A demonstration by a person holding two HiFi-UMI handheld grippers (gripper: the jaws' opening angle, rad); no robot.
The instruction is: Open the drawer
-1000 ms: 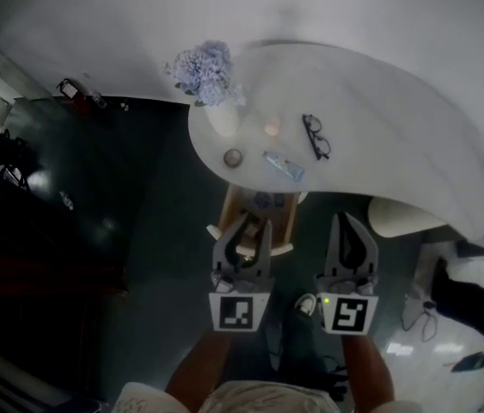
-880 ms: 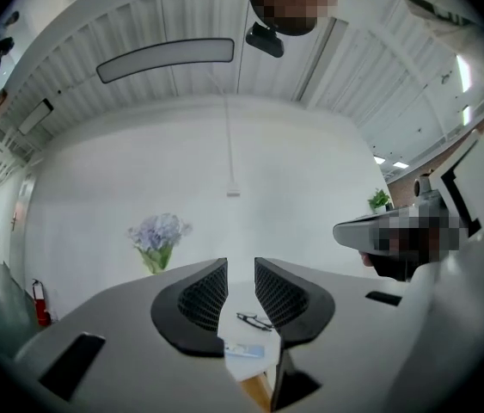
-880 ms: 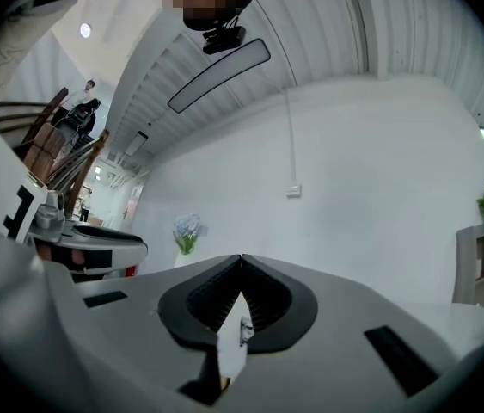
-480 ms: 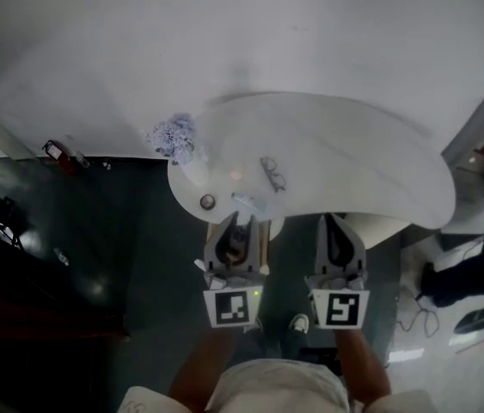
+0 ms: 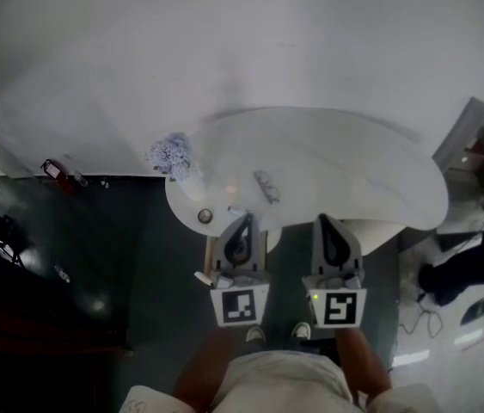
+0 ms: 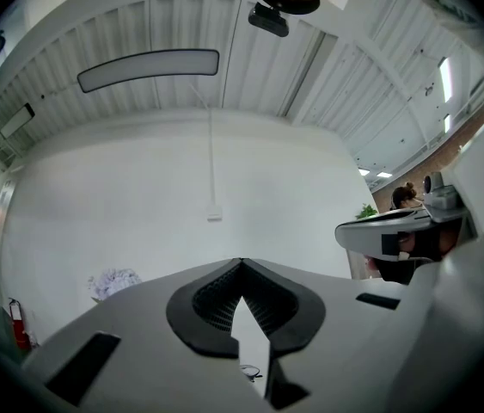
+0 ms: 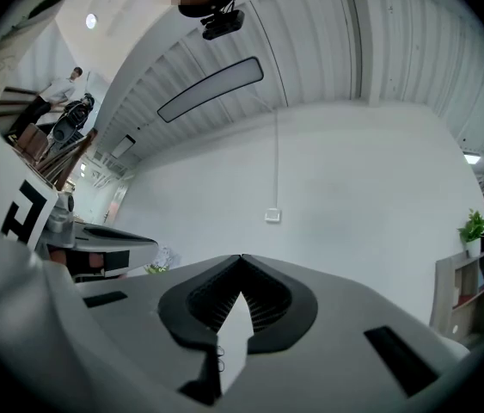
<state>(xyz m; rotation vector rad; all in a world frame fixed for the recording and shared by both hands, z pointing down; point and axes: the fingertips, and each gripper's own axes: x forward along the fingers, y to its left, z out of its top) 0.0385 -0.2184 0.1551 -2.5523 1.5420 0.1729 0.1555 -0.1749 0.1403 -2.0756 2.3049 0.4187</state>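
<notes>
Near the curved, glossy white table (image 5: 353, 175), the left gripper (image 5: 244, 222) and right gripper (image 5: 325, 222) hang clenched on nothing.

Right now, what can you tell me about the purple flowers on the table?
The flowers are a fluffy, rounded bunch, pale lilac-blue. They stand upright in a small white vase at the left end of the curved white table, close to the white wall. Only the vase seems to touch them. The view is too blurred to show single petals, leaves or stems.
</notes>
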